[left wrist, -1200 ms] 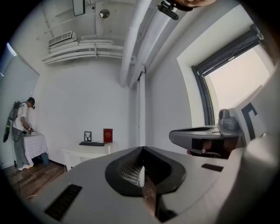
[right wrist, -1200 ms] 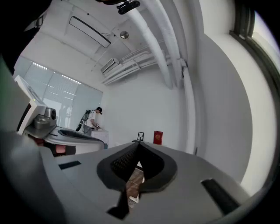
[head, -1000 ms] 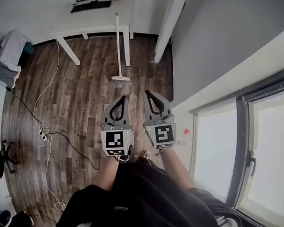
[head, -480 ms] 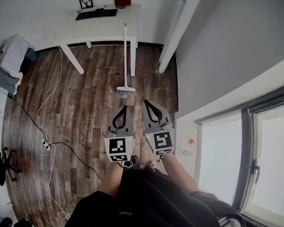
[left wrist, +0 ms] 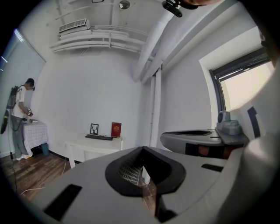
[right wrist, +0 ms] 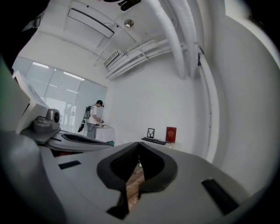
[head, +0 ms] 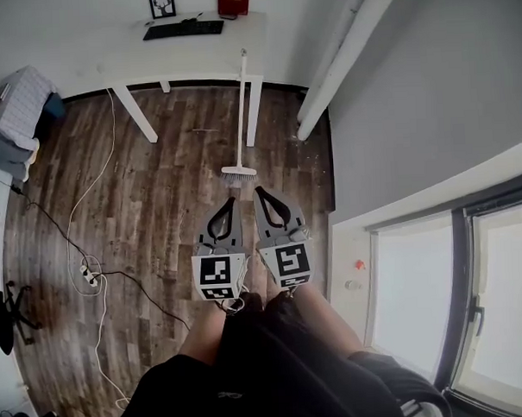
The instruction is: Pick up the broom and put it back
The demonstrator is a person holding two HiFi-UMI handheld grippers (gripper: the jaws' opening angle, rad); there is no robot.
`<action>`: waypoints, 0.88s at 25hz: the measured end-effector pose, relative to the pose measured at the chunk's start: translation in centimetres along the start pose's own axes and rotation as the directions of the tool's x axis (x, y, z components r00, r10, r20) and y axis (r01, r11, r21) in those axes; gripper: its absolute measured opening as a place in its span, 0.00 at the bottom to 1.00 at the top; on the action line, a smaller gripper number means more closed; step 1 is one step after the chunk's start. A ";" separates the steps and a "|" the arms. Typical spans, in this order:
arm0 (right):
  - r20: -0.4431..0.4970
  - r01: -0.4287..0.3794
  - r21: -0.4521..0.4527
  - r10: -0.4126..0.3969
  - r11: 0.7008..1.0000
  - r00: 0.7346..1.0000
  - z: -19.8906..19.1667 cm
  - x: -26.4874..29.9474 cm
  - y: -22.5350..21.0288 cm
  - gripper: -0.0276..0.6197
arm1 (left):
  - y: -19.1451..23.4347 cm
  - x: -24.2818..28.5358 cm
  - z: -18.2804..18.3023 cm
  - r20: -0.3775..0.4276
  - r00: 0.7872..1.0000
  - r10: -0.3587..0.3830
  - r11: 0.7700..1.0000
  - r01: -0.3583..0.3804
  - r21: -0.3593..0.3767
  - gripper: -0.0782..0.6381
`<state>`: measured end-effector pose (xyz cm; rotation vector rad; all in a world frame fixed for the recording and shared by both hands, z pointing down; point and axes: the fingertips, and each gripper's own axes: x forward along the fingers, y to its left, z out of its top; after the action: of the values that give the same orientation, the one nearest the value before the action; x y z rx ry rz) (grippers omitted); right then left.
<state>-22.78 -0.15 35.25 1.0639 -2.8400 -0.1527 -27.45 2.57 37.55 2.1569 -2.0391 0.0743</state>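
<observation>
The broom (head: 241, 118) has a white handle and a pale bristle head. It stands on the wooden floor and leans against the front edge of the white table (head: 134, 62) in the head view. My left gripper (head: 230, 199) and my right gripper (head: 258, 191) are held side by side, pointing at the broom, a short way from its head. Both are shut with nothing in them. In the left gripper view the left gripper (left wrist: 142, 148) has its jaws together; in the right gripper view the right gripper (right wrist: 139, 144) is likewise shut. The broom is hidden behind the jaws in both gripper views.
On the table lie a keyboard (head: 182, 30), a picture frame (head: 161, 5) and a red box (head: 234, 0). White cables (head: 89, 269) trail over the floor at the left. A white pipe (head: 349, 57) and a grey wall stand to the right. A person (left wrist: 19, 118) stands far off.
Both grippers have moved forward together toward the broom, staying shut. The broom and table now sit lower in the head view, and the gap to the broom's head has shrunk.
</observation>
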 end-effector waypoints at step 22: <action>0.013 -0.038 0.066 0.038 0.997 0.999 -1.3 17.2 -11.3 0.08 | 6.1 16.6 2.4 -0.070 0.997 0.018 0.999 -0.014 0.046 0.11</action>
<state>-28.15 -20.05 36.13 1.0236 -2.8924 -0.0615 -32.63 -14.48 38.32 2.1328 -2.0352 0.1977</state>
